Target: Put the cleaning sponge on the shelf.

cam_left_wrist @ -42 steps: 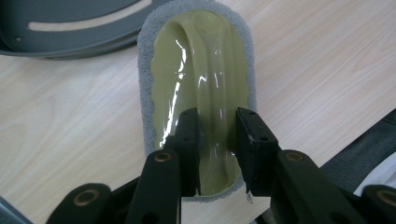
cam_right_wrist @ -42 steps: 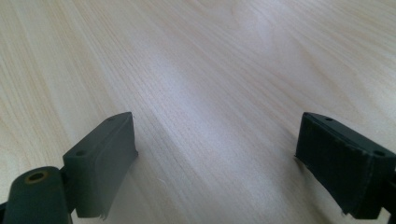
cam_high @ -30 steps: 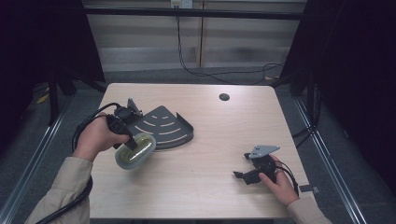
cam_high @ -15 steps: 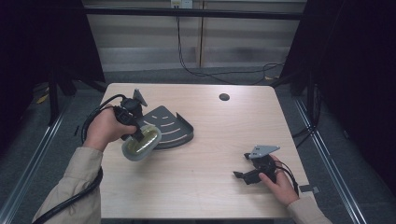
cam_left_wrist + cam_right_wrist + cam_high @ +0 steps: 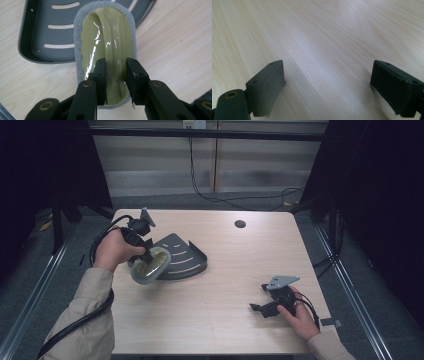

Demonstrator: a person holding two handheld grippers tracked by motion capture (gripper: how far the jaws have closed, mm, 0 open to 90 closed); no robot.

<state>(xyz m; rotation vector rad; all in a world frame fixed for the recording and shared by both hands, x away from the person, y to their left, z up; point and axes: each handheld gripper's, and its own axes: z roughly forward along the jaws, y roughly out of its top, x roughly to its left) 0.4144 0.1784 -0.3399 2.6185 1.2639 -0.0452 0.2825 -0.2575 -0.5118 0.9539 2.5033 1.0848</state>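
Pale wooden tabletop [image 5: 220, 285]: left tongs [image 5: 116, 72] clamp the scrubber [image 5: 106, 45] by its glossy, likely slippery handle ridge; its sponge rim looks soft, light. Right tongs [image 5: 327, 82] gape apart.

Oval yellow-green scrubber [image 5: 107, 50], grey foam rim, tilted above tray edge.

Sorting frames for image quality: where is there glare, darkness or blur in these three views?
High view: the table is evenly lit, the surroundings fall to near black. Left gripper view: white glare streaks run down the glossy olive handle of the scrubbing pad, which the left tongs pinch; the grey tray stays sharp. Right gripper view: the right tongs, open, look soft, with a pale sheen on the wood.
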